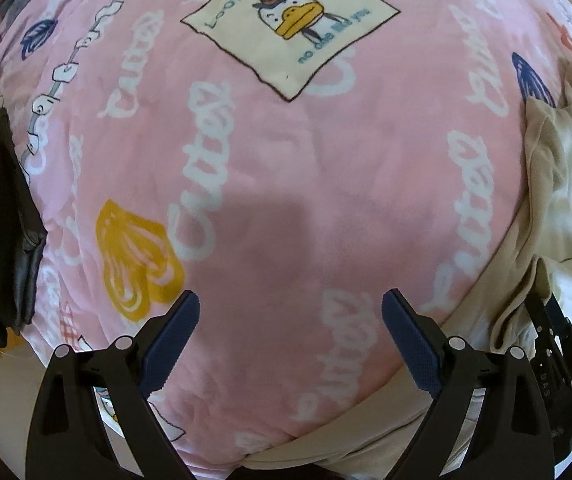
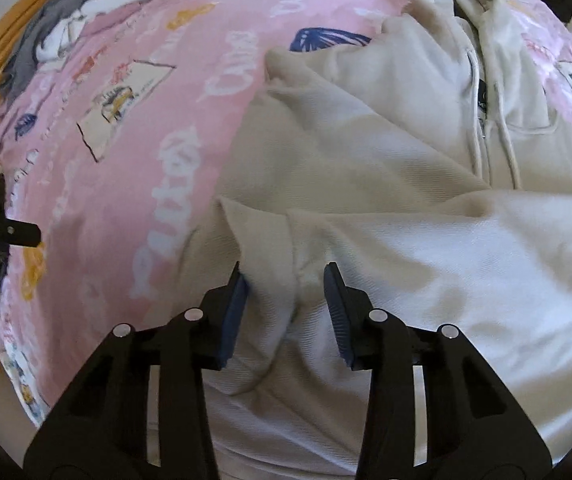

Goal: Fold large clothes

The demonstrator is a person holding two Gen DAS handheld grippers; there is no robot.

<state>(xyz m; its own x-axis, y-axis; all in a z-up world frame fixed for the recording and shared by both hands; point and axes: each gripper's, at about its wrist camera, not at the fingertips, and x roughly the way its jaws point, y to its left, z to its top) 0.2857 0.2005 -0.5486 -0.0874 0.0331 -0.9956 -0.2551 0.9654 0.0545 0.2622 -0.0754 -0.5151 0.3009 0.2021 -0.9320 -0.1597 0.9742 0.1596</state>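
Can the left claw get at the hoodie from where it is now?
Probably not without moving. The left claw hangs open over bare pink blanket, and the hoodie lies off to its right. Nothing blocks the way across.

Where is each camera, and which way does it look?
Left wrist: on the left gripper, looking down at the pink blanket; its open fingers show.
Right wrist: on the right gripper, looking down at the beige hoodie, a fold between its fingers.
Both see the blanket, hoodie and grey clothes.
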